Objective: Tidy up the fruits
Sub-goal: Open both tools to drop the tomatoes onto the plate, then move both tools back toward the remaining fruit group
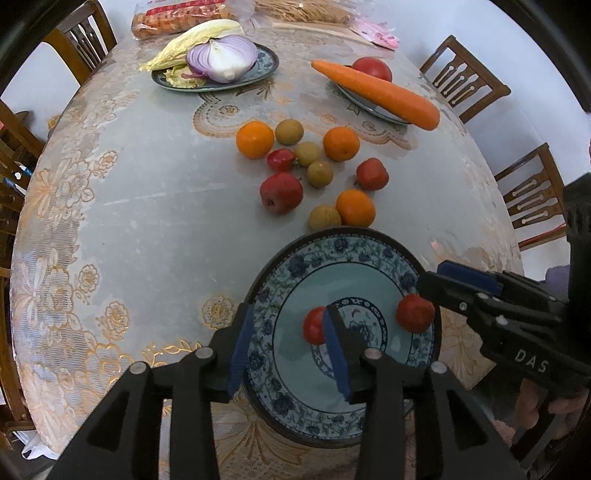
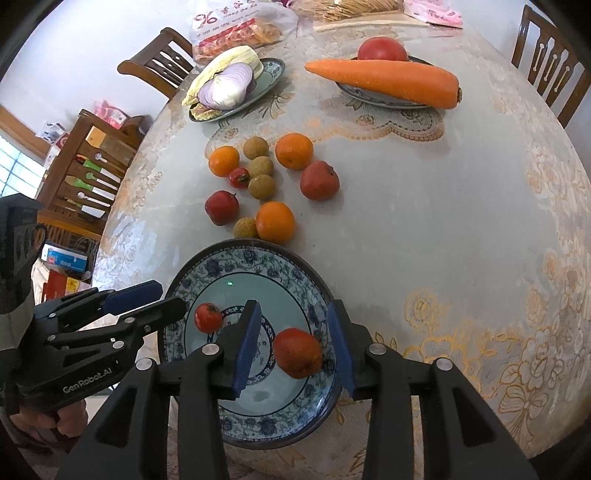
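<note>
A blue-patterned plate (image 1: 343, 245) (image 2: 251, 258) sits at the table's near edge. On it lie a small red tomato (image 1: 313, 325) (image 2: 207, 316) and a larger red fruit (image 1: 414, 317) (image 2: 297, 352). My left gripper (image 1: 290, 350) (image 2: 166, 297) hangs over the plate, open, with the tomato just off its right pad. My right gripper (image 2: 295, 349) (image 1: 436, 277) is open too; the red fruit sits between its pads with a gap on each side. Beyond the plate lie loose oranges (image 1: 355, 207), brown longans (image 1: 324, 217) and red fruits (image 1: 280, 192).
At the back, one plate (image 1: 266, 70) holds cabbage and a halved onion, another (image 1: 369, 107) a carrot and a tomato. Food bags (image 2: 236, 29) lie at the far edge. Wooden chairs (image 1: 465, 77) ring the round table. A hand (image 2: 55, 421) holds the left gripper.
</note>
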Demonstrator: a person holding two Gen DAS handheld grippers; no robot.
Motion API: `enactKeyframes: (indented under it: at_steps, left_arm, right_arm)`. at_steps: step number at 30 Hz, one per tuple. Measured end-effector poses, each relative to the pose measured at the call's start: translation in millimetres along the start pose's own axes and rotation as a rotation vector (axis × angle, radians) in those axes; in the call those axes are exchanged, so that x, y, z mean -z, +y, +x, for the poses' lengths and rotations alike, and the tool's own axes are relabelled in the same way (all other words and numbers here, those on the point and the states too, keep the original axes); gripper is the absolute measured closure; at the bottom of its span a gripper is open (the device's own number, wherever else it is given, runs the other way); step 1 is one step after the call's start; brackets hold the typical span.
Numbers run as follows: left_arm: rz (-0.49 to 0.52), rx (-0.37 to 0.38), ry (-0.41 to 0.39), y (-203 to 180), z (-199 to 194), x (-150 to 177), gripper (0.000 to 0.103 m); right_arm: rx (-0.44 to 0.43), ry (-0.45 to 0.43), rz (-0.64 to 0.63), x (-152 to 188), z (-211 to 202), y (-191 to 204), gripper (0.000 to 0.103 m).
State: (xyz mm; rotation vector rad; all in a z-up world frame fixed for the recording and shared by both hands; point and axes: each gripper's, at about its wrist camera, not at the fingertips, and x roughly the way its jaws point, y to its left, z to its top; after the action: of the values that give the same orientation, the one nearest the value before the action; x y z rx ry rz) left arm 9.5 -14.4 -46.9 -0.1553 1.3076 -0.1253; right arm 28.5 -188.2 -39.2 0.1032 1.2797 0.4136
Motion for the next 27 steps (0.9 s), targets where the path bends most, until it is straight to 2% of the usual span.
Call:
enactKeyframes:
  at_steps: [7,12,27]
  left_arm:
    - [-0.01,-0.015,-0.011,0.4,-0.4,-7.6,0.056]
    - [-0.024,-0.044,-0.023,2.6,-1.3,-15.2,0.049]
    - [-0.054,-0.05,-0.033,1.9,6.3,-40.8,0.047]
  right_arm:
    - [-0.006,-0.008,-0.008,-7.5,0.4,-0.6,0.061]
    - [-0.01,-0.014,-0.009,-14.8,0.8,-2.0,0.06]
    - [-0.014,-0.002,0.001,-31.8,11.5,-10.7,0.059]
